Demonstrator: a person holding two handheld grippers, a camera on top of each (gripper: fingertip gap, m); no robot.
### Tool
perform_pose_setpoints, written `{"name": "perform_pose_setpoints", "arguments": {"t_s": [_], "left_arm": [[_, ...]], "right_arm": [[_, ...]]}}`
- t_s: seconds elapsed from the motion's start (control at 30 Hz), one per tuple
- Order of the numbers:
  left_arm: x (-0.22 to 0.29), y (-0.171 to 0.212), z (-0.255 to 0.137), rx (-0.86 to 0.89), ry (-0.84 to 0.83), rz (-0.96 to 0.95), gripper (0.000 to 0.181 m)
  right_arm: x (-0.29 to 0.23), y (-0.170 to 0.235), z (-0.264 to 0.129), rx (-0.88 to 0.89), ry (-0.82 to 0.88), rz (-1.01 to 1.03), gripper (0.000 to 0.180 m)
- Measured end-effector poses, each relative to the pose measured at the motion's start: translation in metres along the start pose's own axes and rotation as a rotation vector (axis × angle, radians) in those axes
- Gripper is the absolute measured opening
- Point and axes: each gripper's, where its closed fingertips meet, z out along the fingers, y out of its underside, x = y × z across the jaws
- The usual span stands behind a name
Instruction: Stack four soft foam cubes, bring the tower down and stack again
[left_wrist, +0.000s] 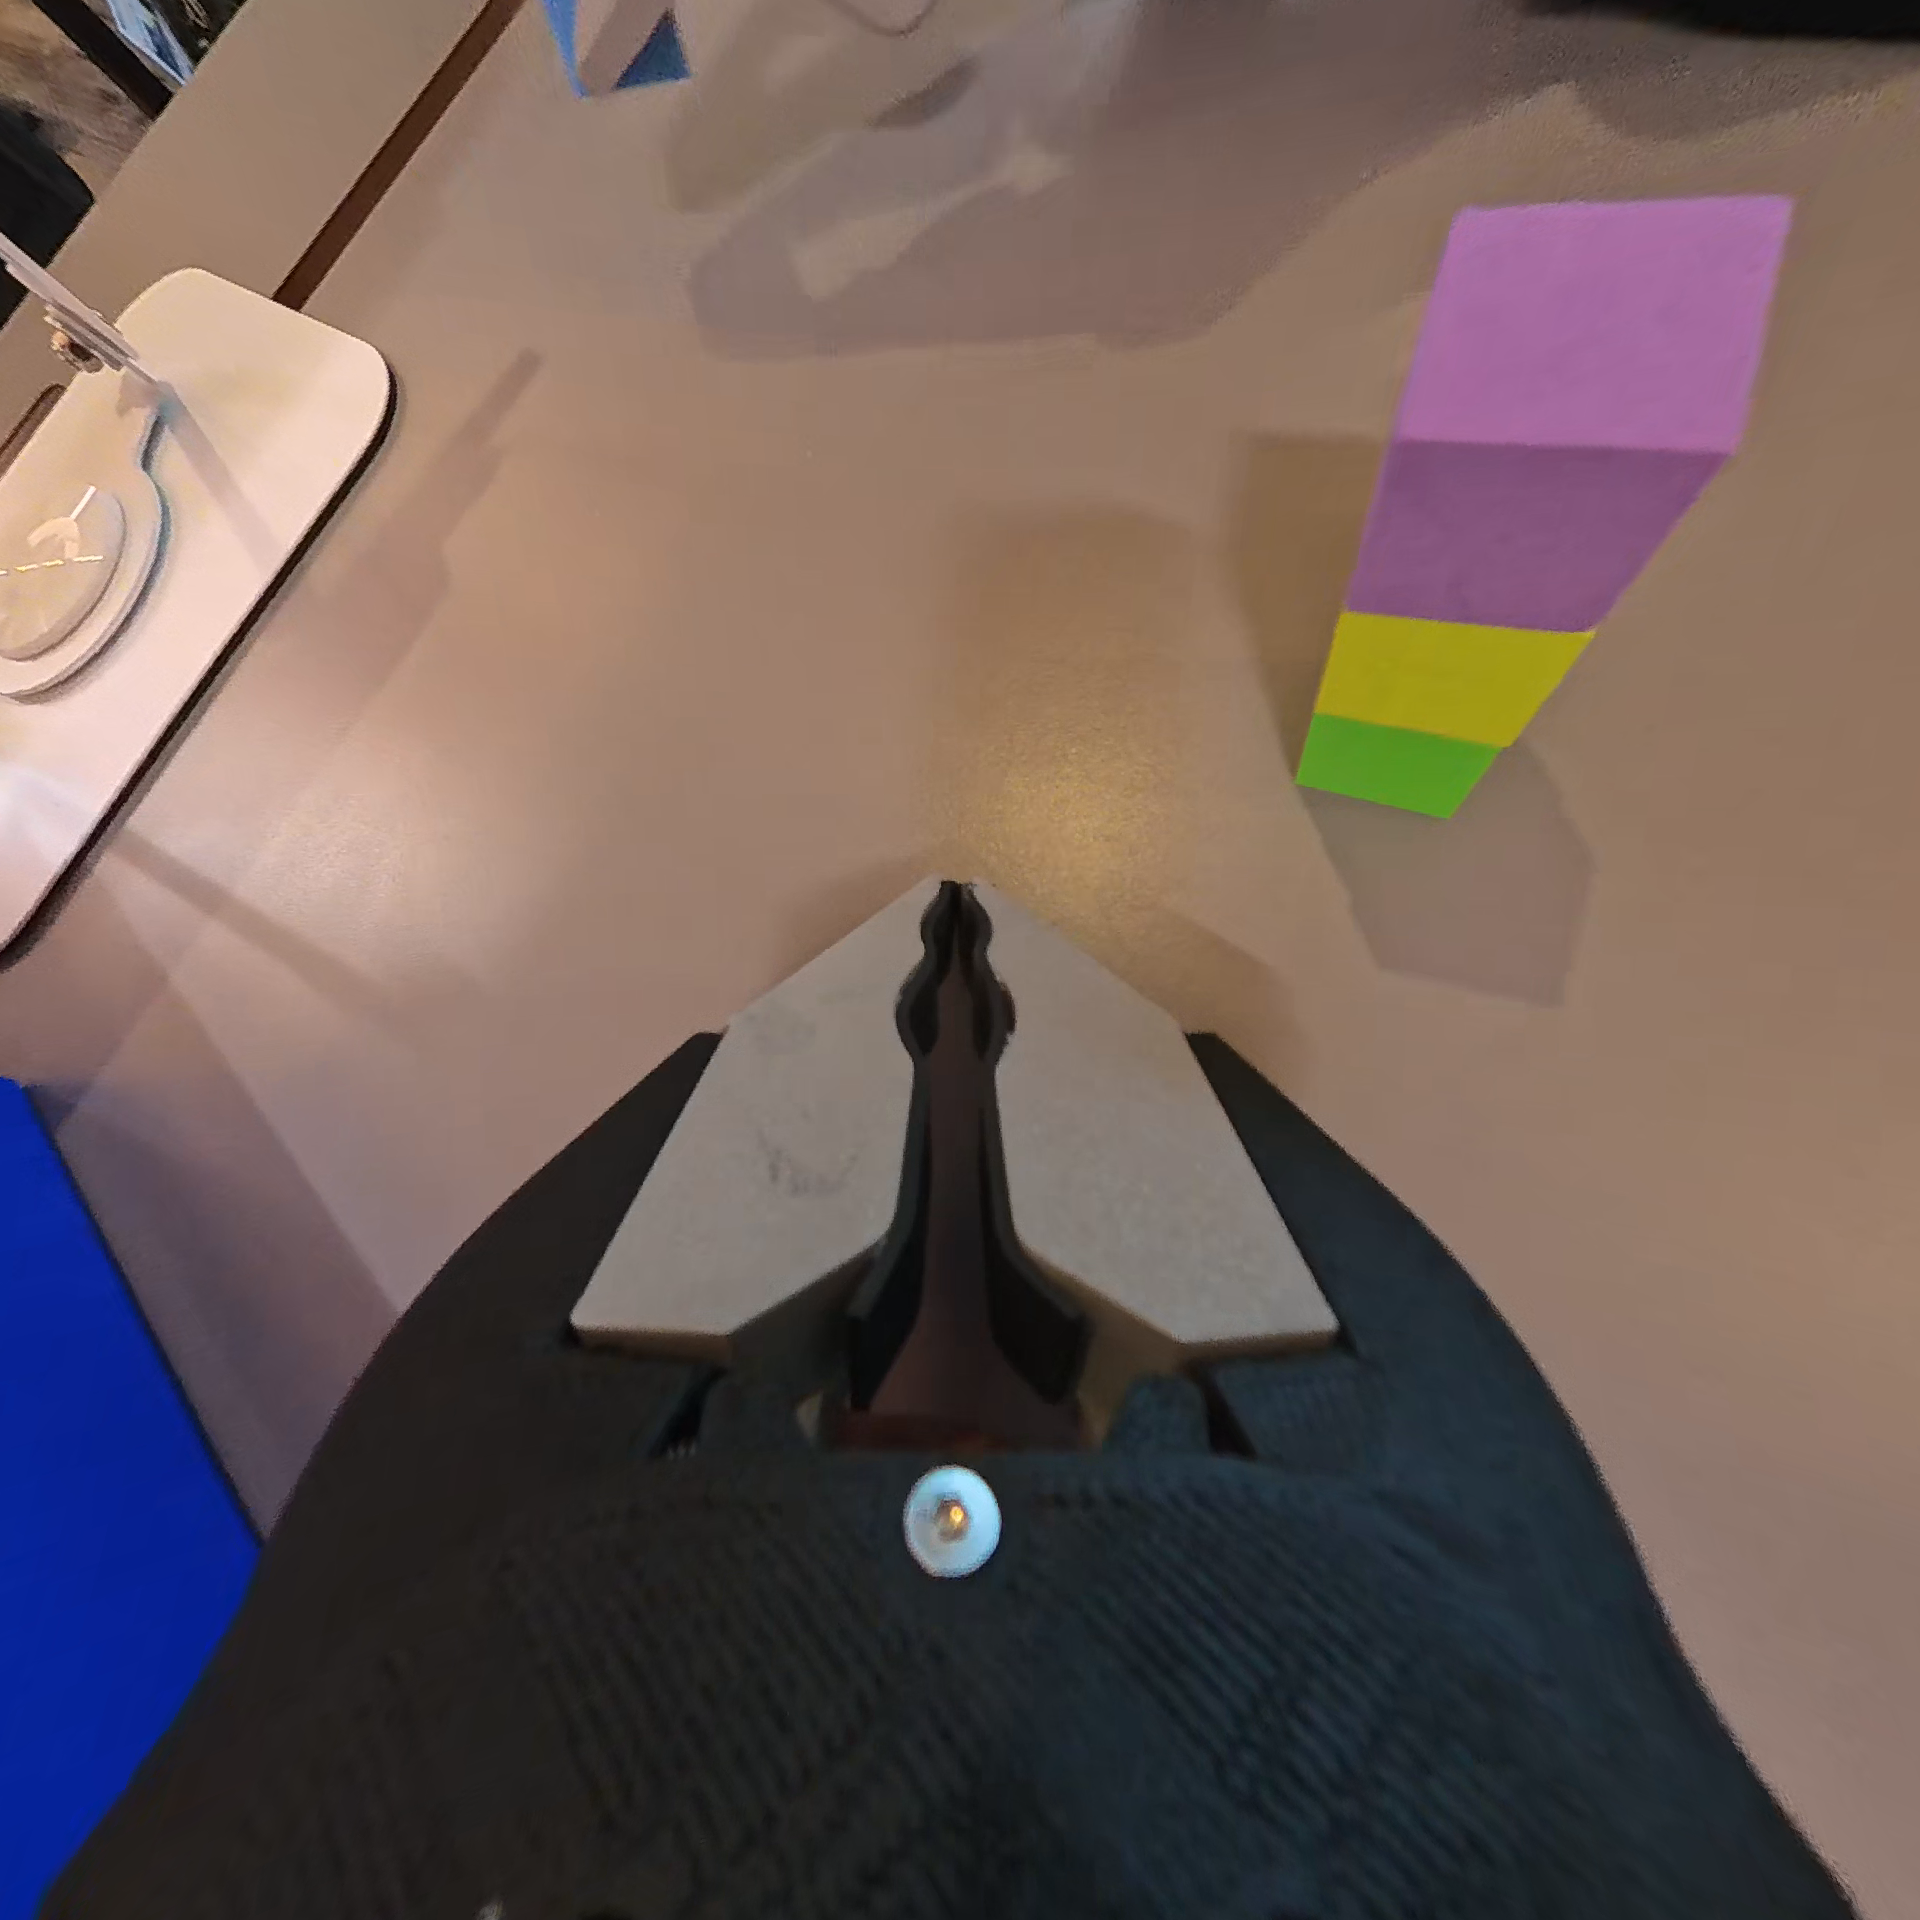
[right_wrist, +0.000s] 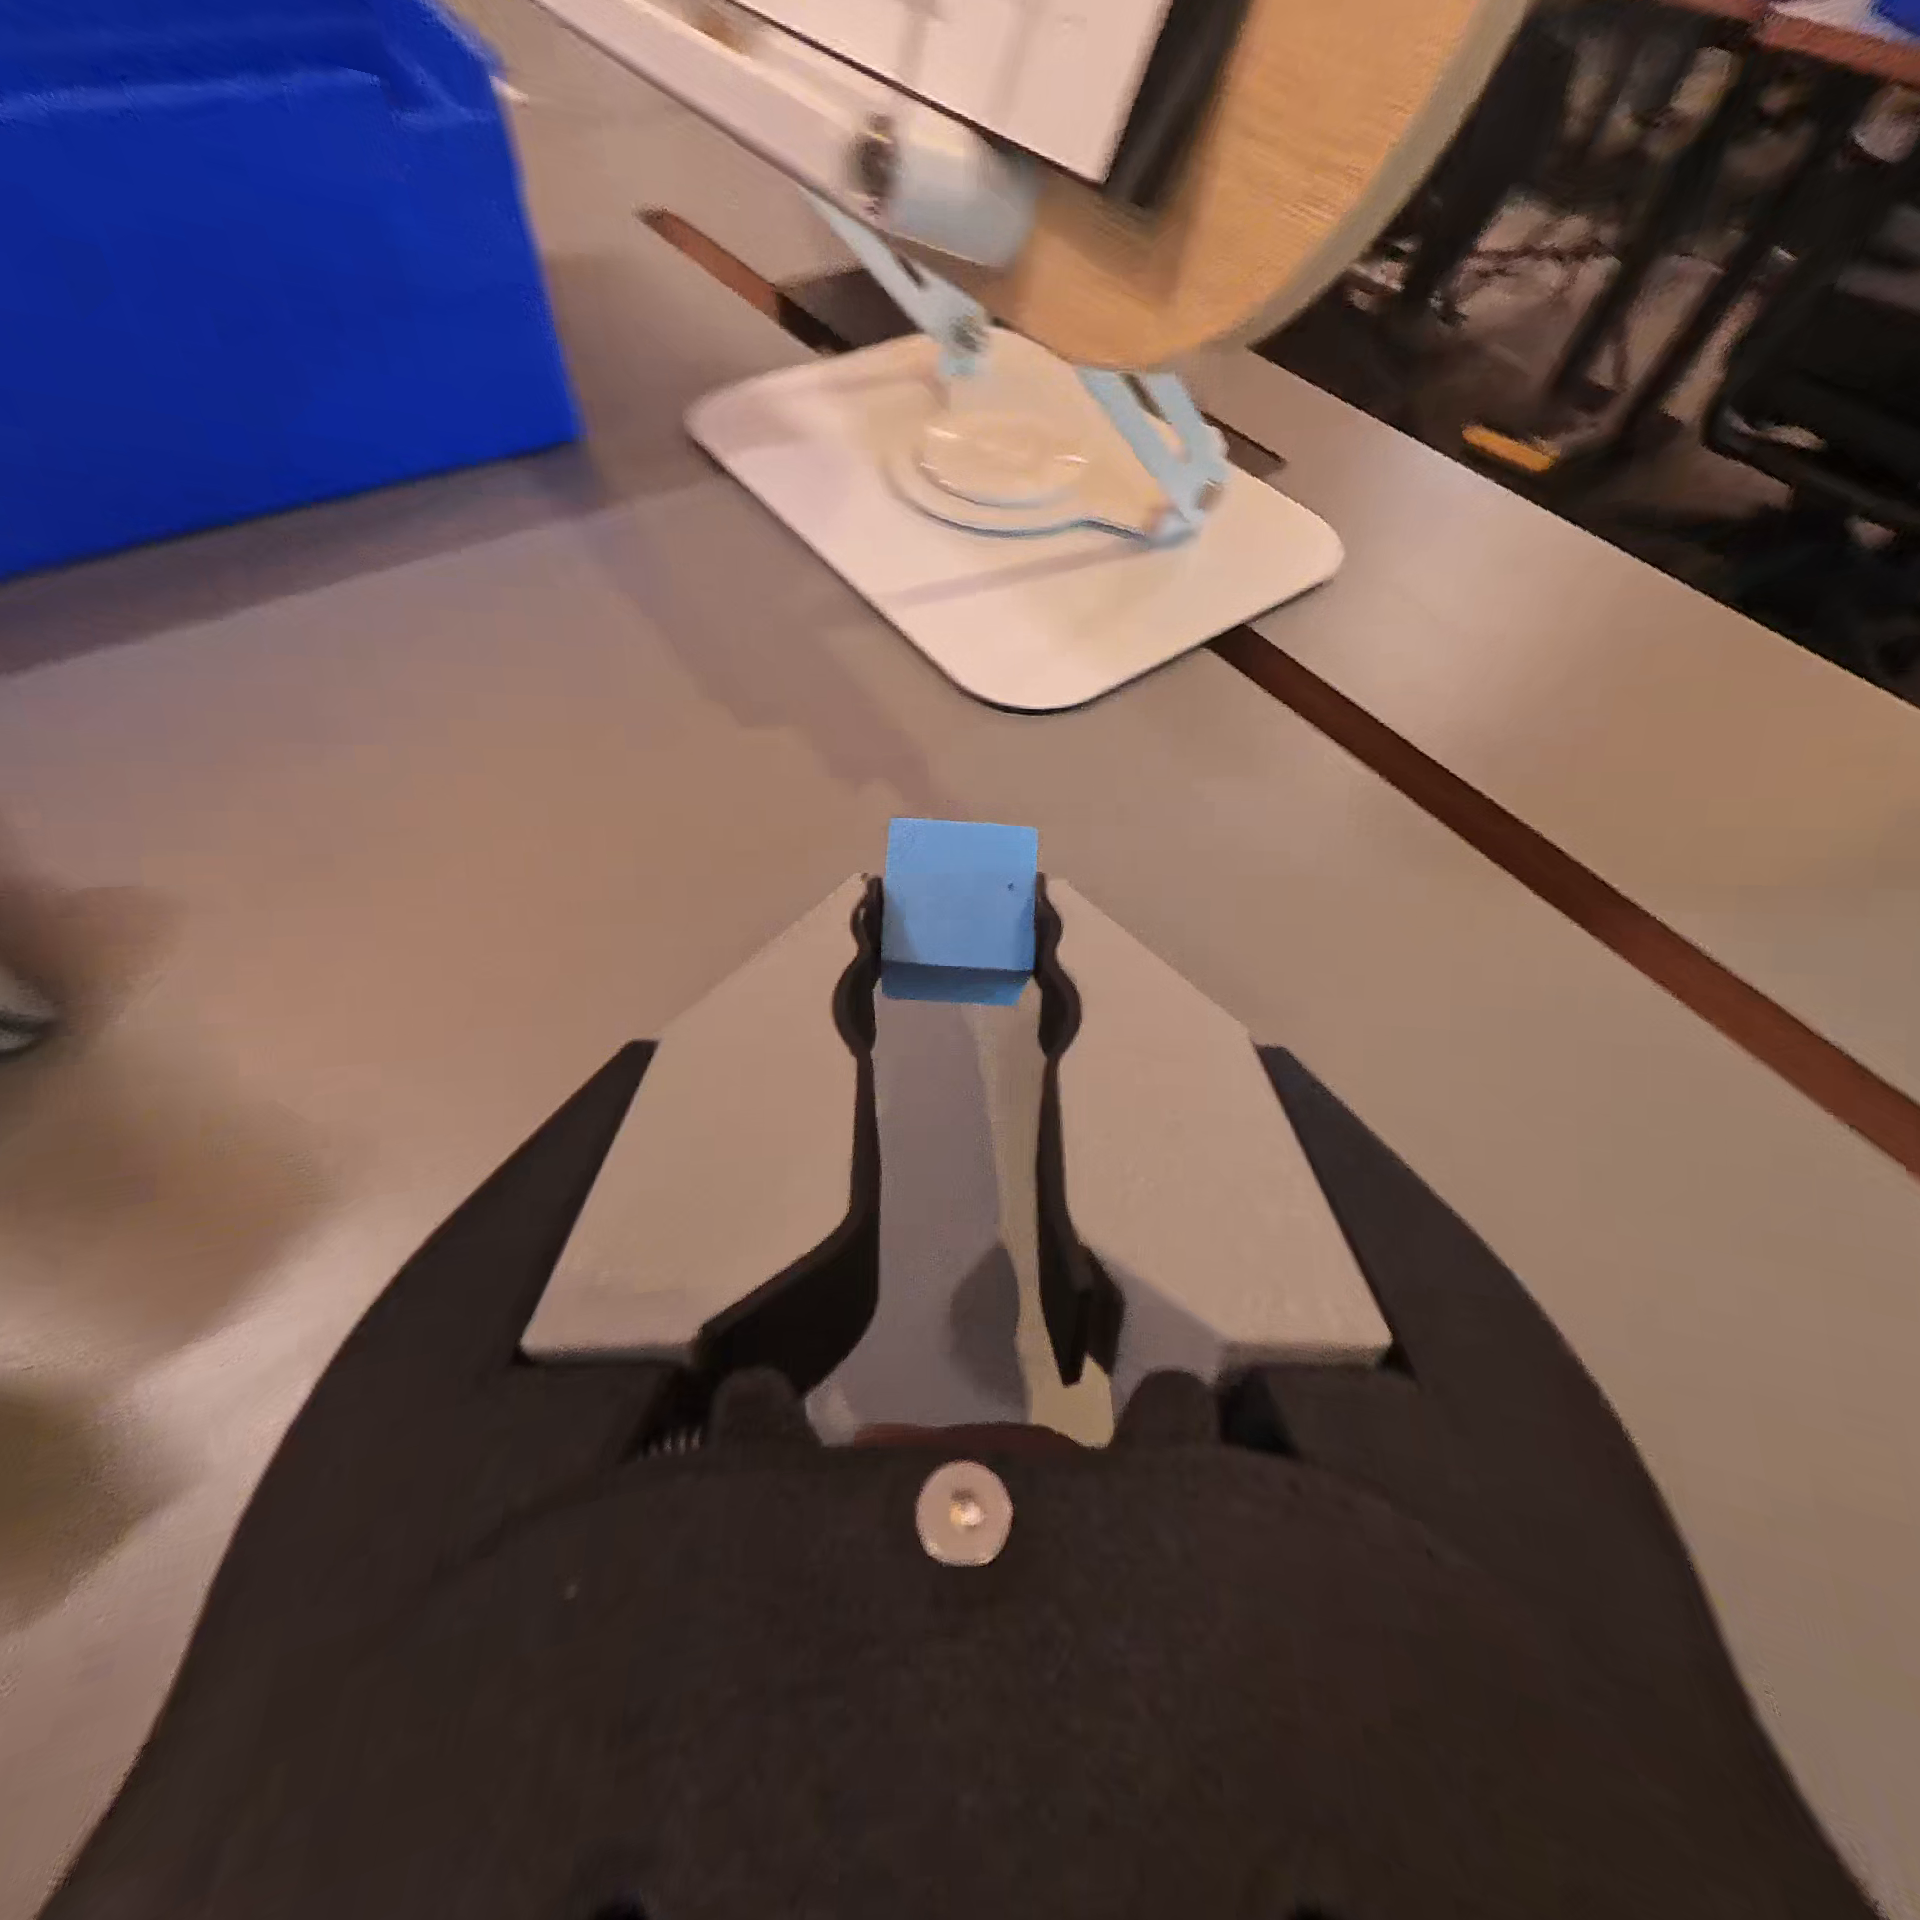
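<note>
My right gripper (right_wrist: 961, 925) pinches a blue cube (right_wrist: 961, 902) between its fingertips, held clear above the table (right_wrist: 416, 831); the cube looks square-edged and matte, with a tiny dark speck on its near face. My left gripper (left_wrist: 958, 891) is closed, tips together, holding nothing, hanging over bare tabletop.

In the left wrist view a three-cube tower stands to the right of the gripper: green cube (left_wrist: 1392, 767) at the bottom, yellow cube (left_wrist: 1444, 675) on it, purple cube (left_wrist: 1569, 416) on top. The faces line up fairly squarely, and the tower stands upright.

There is open table between the left gripper and the tower. A white stand base (right_wrist: 1018, 540) sits ahead of the right gripper, next to a dark seam (right_wrist: 1558, 862) running across the table. A blue bin (right_wrist: 260, 291) stands at far left. The right wrist view is blurred.
</note>
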Motion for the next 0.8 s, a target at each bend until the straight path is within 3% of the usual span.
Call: {"name": "perform_pose_setpoints", "arguments": {"t_s": [0.2, 0.4, 0.53, 0.8], "left_arm": [[-0.004, 0.002, 0.000, -0.004, -0.025, 0.010, 0.000], [-0.005, 0.003, -0.001, -0.005, -0.030, 0.013, 0.000], [-0.005, 0.003, -0.001, -0.004, -0.027, 0.008, 0.000], [-0.005, 0.003, -0.001, -0.005, -0.037, 0.021, 0.000]], "right_arm": [[-0.070, 0.002, -0.047, 0.086, -0.213, -0.031, 0.025], [-0.161, -0.013, -0.093, 0.111, -0.526, -0.203, 0.025], [-0.191, -0.031, -0.111, 0.119, -0.578, -0.310, 0.025], [-0.210, -0.017, -0.111, 0.028, -0.599, -0.410, 0.026]]}}
